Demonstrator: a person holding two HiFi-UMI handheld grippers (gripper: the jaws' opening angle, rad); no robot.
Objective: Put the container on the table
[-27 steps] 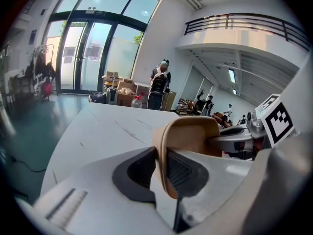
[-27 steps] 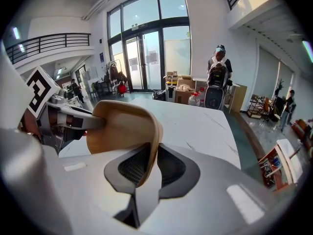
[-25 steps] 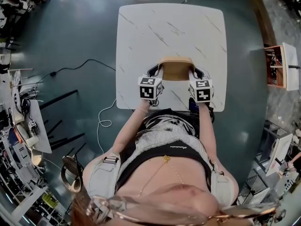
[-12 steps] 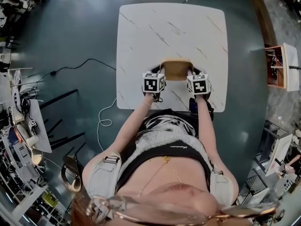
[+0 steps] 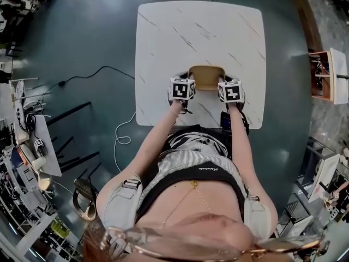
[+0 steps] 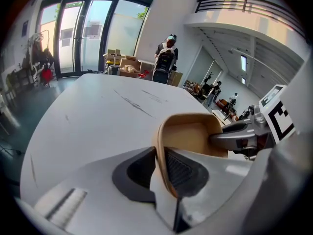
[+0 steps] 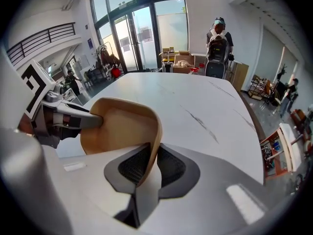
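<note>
A tan, shallow container (image 5: 206, 77) with rounded corners hangs over the near half of the white marble table (image 5: 180, 31), held from both sides. My left gripper (image 5: 188, 84) is shut on its left rim, seen edge-on between the jaws in the left gripper view, container (image 6: 193, 136). My right gripper (image 5: 222, 86) is shut on the right rim, container (image 7: 122, 126). Each gripper's view shows the other gripper across the container: the right gripper (image 6: 230, 141) and the left gripper (image 7: 90, 122). Whether the container's base touches the table cannot be told.
The table has bare surface beyond and to both sides of the container. A wooden shelf unit (image 5: 327, 76) stands on the floor at the right. A cable (image 5: 82, 81) runs over the floor at the left. A person with a backpack (image 7: 217, 48) stands beyond the table's far end.
Both grippers have carried the container forward, away from the person's body and further over the table. Their hold on the rims is unchanged.
</note>
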